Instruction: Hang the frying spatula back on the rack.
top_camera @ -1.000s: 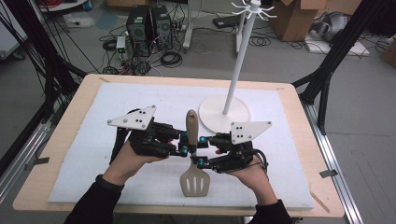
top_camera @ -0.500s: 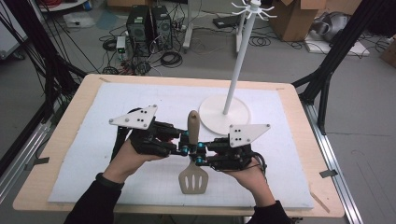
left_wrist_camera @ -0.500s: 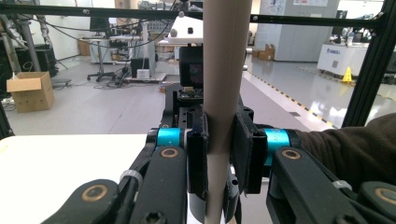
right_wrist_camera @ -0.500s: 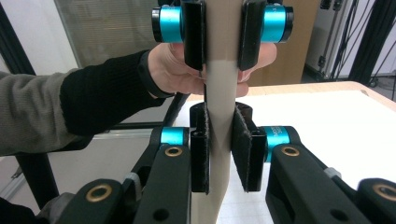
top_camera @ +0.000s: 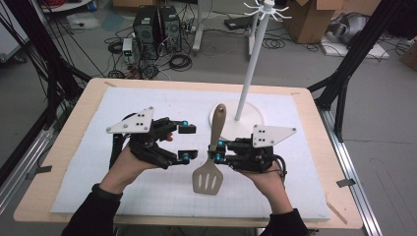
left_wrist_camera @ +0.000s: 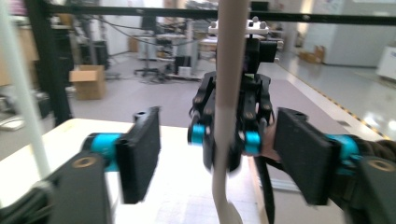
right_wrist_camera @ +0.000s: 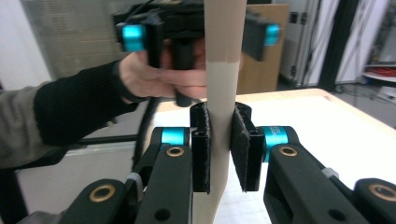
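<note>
The spatula (top_camera: 212, 156) is hanging above the white mat (top_camera: 98, 187) on the tabletop (top_camera: 59, 147), in front of the white hook stand (top_camera: 248, 64), slotted blade down and handle leaning up toward the stand's base. It is looking light and stiff, a smooth plastic neck under a wooden handle, so a squeeze on the narrow neck just above the blade is likely holding best, though the weight below may be letting it swing. The right tongs (top_camera: 217, 150) are clamping that neck between closed pads (right_wrist_camera: 201, 140). The left tongs (top_camera: 186, 142) have just been opening and are standing wide beside the handle, nothing between them; half a second ago they were shut on the handle, so the spatula has been handed across to the right
</note>
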`<act>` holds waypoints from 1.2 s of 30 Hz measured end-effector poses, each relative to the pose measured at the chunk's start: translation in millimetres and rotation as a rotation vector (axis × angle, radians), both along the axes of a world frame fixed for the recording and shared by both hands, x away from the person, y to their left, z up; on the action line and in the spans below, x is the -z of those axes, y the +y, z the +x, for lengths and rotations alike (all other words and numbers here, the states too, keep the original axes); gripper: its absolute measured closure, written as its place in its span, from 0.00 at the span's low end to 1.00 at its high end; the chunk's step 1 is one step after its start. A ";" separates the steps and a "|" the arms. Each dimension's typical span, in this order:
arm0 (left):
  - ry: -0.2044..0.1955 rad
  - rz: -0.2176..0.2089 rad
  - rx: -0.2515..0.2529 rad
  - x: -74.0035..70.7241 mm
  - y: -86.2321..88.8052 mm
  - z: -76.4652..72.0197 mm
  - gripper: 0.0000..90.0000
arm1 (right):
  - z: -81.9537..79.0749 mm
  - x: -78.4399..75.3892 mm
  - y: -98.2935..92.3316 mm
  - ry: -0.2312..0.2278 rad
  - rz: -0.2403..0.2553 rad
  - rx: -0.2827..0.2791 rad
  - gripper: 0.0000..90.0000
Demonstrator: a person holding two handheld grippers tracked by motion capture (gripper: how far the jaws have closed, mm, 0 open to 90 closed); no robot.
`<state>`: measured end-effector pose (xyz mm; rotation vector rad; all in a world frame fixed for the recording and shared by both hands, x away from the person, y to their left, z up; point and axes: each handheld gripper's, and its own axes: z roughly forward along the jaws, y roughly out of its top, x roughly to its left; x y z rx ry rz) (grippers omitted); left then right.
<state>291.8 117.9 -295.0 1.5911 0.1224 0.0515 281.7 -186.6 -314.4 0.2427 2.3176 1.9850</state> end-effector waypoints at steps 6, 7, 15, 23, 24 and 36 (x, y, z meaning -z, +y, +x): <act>-0.025 -0.001 -0.071 20.1 37.3 -13.5 0.24 | 20.8 -13.4 -13.8 -0.006 -0.006 0.047 0.88; -0.021 -0.004 -0.076 23.9 42.7 -15.6 0.23 | 24.1 -15.9 -15.4 -0.004 -0.010 0.059 0.88; -0.016 0.031 -0.145 53.3 80.5 -29.0 0.22 | 55.9 -36.0 -28.0 -0.006 -0.017 0.115 0.88; -0.014 0.063 -0.176 69.0 95.9 -38.6 0.22 | 83.4 -54.6 -39.1 0.013 -0.008 0.189 0.88; -0.017 0.070 -0.179 69.9 96.9 -39.5 0.22 | 83.4 -54.6 -39.1 0.013 -0.008 0.189 0.88; -0.018 0.082 -0.198 76.2 108.7 -43.4 0.23 | 117.6 -73.3 -53.1 0.054 0.006 0.274 0.88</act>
